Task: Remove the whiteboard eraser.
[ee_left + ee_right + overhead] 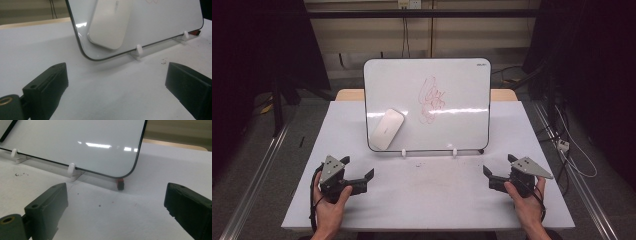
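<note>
From the high view, a white rectangular whiteboard with a thin black frame [427, 105] is leaning back on two small white plastic clips [404, 152] at the middle of the white table [427, 200], and a red marker scribble [431, 100] is sitting right of the board's centre. A flat white oblong eraser [387, 129] is clinging to the board face at about seven o'clock from that scribble, near the lower left corner. The left gripper [360, 176] is resting at seven o'clock on the table and the right gripper [498, 171] at five o'clock, both well apart from the board. Over to the left gripper view: the jaws are standing wide and released, nothing between them, and the eraser [110, 23] is looming at twelve o'clock with the board's rounded corner just below it. Now the right gripper view: jaws released here too, bare table between them, and a small red-and-black marker end [120, 184] is peeking out from behind the board's lower corner at twelve o'clock. My worry from here: the board is only propped on those clips, so a hard push while grabbing the eraser would likely tip it backward or slide it off. The eraser is flat and smooth, so a shallow pinch could let it slip down.
</note>
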Tool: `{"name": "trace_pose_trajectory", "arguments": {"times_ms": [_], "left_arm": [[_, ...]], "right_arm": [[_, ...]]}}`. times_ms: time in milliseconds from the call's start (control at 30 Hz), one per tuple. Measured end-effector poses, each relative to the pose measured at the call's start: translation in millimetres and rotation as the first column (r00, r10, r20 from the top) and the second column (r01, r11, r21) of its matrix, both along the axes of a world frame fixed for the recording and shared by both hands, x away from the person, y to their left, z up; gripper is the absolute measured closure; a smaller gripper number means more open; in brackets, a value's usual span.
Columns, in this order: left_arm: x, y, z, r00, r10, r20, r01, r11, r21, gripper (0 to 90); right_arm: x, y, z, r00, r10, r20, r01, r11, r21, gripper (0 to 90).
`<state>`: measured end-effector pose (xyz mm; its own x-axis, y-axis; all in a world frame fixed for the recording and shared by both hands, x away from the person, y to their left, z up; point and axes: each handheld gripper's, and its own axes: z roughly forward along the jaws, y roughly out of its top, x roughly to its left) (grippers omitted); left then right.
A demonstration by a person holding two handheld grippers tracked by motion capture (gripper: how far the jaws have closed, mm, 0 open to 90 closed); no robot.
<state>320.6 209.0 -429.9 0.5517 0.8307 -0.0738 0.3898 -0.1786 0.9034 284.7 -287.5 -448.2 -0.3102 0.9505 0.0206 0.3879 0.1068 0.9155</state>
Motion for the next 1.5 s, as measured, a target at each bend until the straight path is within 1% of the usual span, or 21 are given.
{"name": "trace_pose_trajectory", "arguments": {"times_ms": [200,333,400,500,567,600,667,700,733,767,800,900,967,1000,1033,1067,1100,1133,1267,1333,1500], "left_arm": [[0.4,-0.5,0.1,0.9999,-0.002,-0.012,0.002,1.0,0.001,5.1],[3.1,0.3,-0.5,0.9996,-0.009,-0.027,0.01,0.9997,0.021,5.2],[9.8,1.3,-1.4,0.9991,-0.02,-0.038,0.02,0.9998,0.005,5.8],[15.9,1.5,-2.7,0.9981,-0.027,-0.055,0.028,0.9996,0.003,7.3],[20.8,0.7,-1.9,0.9978,-0.038,-0.055,0.038,0.9993,0.004,7.5],[24.1,-1.2,1.1,0.9981,-0.035,-0.051,0.037,0.999,0.025,7.5],[27.8,-4.6,5.2,0.9972,-0.043,-0.061,0.044,0.9989,0.017,7.4],[29.2,-5.3,7.1,0.9969,-0.049,-0.062,0.05,0.9984,0.025,7.4],[29.2,-5.3,7.1,0.9969,-0.049,-0.062,0.05,0.9984,0.025,7.4],[31.8,-10.2,12.0,0.9981,-0.035,-0.05,0.037,0.9982,0.047,7.3],[33.3,-10.6,14.0,0.9976,-0.054,-0.044,0.057,0.9965,0.062,7.0],[35.5,-13.3,18.0,0.9973,-0.062,-0.039,0.065,0.9962,0.059,3.9],[39.3,-17.5,20.9,0.9973,-0.065,-0.034,0.067,0.9958,0.063,4.6],[42.8,-21.1,24.1,0.9968,-0.076,-0.024,0.078,0.9931,0.088,4.6],[44.8,-23.6,25.9,0.9968,-0.076,-0.024,0.078,0.9921,0.099,4.8],[48.1,-26.4,27.9,0.9951,-0.094,-0.03,0.096,0.9924,0.077,4.7],[48.1,-26.4,27.9,0.9951,-0.094,-0.03,0.096,0.9924,0.077,4.8],[52.4,-29.8,32.3,0.9941,-0.102,-0.035,0.105,0.9896,0.098,5.3],[61.3,-37.7,38.0,0.9933,-0.112,-0.027,0.114,0.9874,0.109,5.7],[65.1,-42.9,40.5,0.9932,-0.116,-0.01,0.116,0.9859,0.12,5.6],[75.2,-56.7,43.8,0.9924,-0.123,-0.005,0.122,0.9797,0.159,5.9]], "right_arm": [[2.8,1.3,-1.1,0.9997,0.018,-0.016,-0.018,0.9998,-0.002,4.9],[4.3,2.7,-0.5,0.9996,0.026,-0.014,-0.026,0.9996,-0.009,4.8],[5.7,3.8,-0.6,0.9994,0.027,-0.02,-0.027,0.9995,-0.017,4.8],[6.3,3.9,-2.5,0.9988,0.03,-0.039,-0.03,0.9994,-0.018,4.9],[6.2,3.4,-2.8,0.9987,0.026,-0.043,-0.027,0.9995,-0.016,4.9],[6.2,3.0,-2.6,0.9989,0.026,-0.04,-0.026,0.9996,-0.013,4.8],[6.5,2.4,-2.8,0.9987,0.029,-0.041,-0.03,0.9995,-0.012,4.9],[6.6,2.2,-3.1,0.9986,0.027,-0.045,-0.028,0.9996,-0.009,4.8],[6.6,2.2,-3.1,0.9986,0.027,-0.045,-0.028,0.9996,-0.009,4.8],[6.6,1.4,-3.9,0.9983,0.036,-0.046,-0.036,0.9993,-0.006,4.9],[6.3,0.9,-4.3,0.9983,0.037,-0.045,-0.038,0.9993,-0.006,5.0],[5.6,-1.3,-3.9,0.9982,0.039,-0.045,-0.039,0.9992,0.002,4.8],[5.9,-1.2,-3.9,0.9983,0.04,-0.043,-0.04,0.9992,-0.002,4.9],[6.3,-0.5,-4.3,0.9979,0.042,-0.049,-0.043,0.9991,-0.004,4.9],[6.5,0.1,-4.3,0.9978,0.044,-0.051,-0.044,0.999,-0.001,4.9],[6.8,0.9,-4.3,0.9977,0.047,-0.048,-0.047,0.9989,0.0,4.9],[7.5,2.3,-4.5,0.9977,0.05,-0.047,-0.05,0.9987,-0.01,4.9],[7.9,3.1,-4.6,0.9975,0.052,-0.047,-0.053,0.9985,-0.014,4.9],[9.6,5.0,-5.6,0.9968,0.06,-0.054,-0.061,0.9981,-0.013,5.1],[10.0,4.8,-6.0,0.9965,0.06,-0.058,-0.061,0.9981,-0.012,5.3],[9.7,4.6,-5.7,0.9962,0.063,-0.06,-0.063,0.9979,-0.01,5.4]]}}
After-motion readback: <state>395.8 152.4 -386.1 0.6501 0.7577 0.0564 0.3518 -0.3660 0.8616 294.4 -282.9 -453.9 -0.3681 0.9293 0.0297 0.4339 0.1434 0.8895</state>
